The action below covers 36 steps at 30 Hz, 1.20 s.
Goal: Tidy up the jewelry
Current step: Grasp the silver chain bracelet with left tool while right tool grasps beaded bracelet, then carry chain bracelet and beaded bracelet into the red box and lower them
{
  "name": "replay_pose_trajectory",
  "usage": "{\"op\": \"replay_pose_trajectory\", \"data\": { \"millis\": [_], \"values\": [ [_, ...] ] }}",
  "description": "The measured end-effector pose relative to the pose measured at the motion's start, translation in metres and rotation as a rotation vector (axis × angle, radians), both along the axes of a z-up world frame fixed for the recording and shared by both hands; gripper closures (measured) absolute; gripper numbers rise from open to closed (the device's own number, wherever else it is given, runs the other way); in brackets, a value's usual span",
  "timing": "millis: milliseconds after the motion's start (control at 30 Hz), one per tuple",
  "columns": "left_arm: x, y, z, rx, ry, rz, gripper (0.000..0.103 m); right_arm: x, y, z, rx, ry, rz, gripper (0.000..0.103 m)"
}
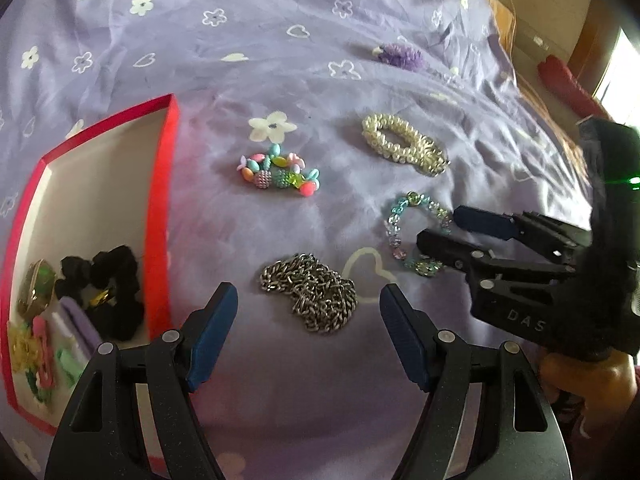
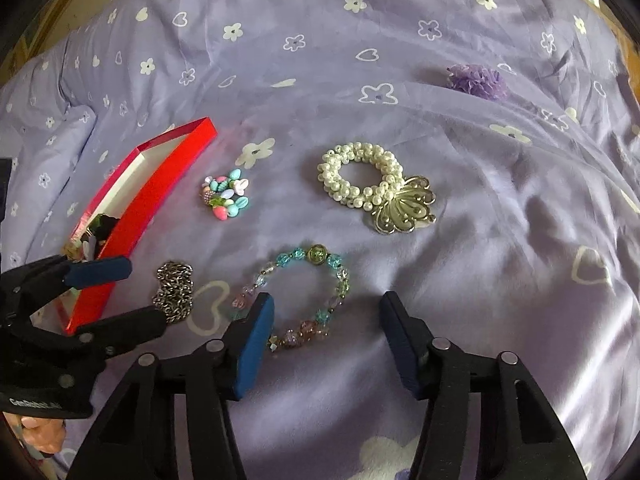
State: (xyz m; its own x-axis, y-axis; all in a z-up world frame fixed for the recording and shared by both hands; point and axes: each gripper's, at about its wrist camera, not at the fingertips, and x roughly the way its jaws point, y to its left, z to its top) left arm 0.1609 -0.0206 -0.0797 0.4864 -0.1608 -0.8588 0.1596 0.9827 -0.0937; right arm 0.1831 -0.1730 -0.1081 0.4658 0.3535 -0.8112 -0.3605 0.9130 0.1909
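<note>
Left wrist view: both grippers hang apart-jawed over jewelry on a lilac bedspread (image 1: 320, 20)

Left gripper (image 1: 308, 308) stands released, the silver chain (image 1: 310, 296) heaped between its fingers, untouched. Right gripper (image 2: 326, 312) grasps nothing, its jaws straddling the near side of the crystal bead bracelet (image 2: 296, 296). On the far left, the red box (image 1: 160, 208) holds black scrunchies (image 1: 106, 280) and pastel clips (image 1: 42, 360)

Your chain (image 1: 310, 298) lies on the bedspread (image 1: 240, 60) just right of the box (image 1: 160, 200); the bead bracelet (image 2: 296, 296) sits right of it; the pearl bracelet (image 2: 372, 184) lies behind.
</note>
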Motion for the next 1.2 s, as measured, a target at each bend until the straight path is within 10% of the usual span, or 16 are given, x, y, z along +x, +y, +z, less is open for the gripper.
{"op": "replay_pose_trajectory", "data": {
  "millis": [133, 267, 367, 1200],
  "values": [
    [0.007, -0.007, -0.013, 0.055, 0.024, -0.006, 0.039, 0.001, -0.003, -0.001, -0.005, -0.008, -0.017, 0.067],
    [0.007, -0.009, -0.013, 0.031, 0.01, -0.039, 0.079, 0.003, -0.01, -0.002, 0.019, -0.001, -0.042, 0.092],
    [0.007, -0.005, -0.012, 0.002, 0.006, -0.038, 0.088, 0.002, -0.012, 0.0, 0.038, 0.003, -0.048, 0.095],
    [-0.05, 0.046, 0.064, -0.127, -0.176, 0.053, 0.089, -0.035, 0.013, 0.079, 0.202, -0.107, 0.034, 0.096]
  ]
}}
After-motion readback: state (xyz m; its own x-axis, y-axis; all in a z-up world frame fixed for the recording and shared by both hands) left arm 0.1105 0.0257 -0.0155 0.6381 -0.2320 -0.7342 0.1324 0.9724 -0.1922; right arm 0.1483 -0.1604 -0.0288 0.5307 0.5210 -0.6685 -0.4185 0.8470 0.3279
